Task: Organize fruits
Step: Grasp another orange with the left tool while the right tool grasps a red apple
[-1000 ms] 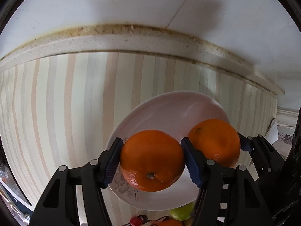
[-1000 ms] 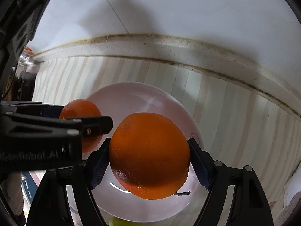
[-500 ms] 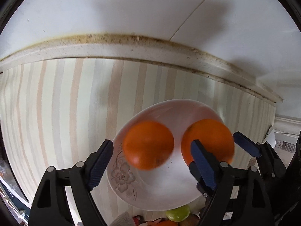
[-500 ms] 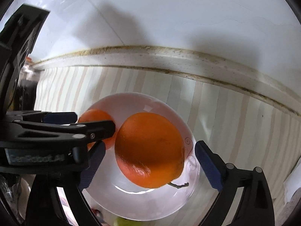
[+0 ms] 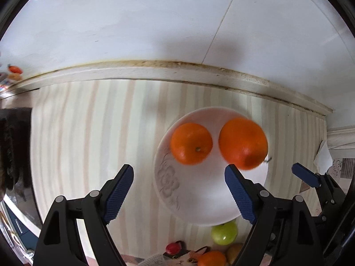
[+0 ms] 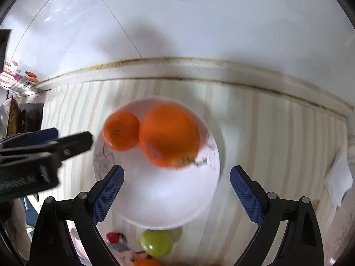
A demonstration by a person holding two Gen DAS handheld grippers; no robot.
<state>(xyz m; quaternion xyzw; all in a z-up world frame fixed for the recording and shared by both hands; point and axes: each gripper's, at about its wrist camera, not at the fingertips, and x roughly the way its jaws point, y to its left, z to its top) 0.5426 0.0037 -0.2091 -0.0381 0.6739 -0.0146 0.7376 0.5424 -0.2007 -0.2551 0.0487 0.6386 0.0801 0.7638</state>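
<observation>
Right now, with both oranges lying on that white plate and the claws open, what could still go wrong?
The larger orange sits near the plate's far edge and looks blurred, so it may be rolling and could slip off. The smaller orange lies against it, so a nudge might move both. The open left gripper and right gripper are close by; pulling away carelessly could clip the plate. The green apple sits at the plate's near rim.

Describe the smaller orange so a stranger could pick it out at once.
Find the white plate on the striped tabletop, near the wall. Two oranges sit side by side in its far half. The smaller orange is the left one in the left wrist view, with its stem dimple facing up, while its neighbour, the larger orange, trails a thin twig.
</observation>
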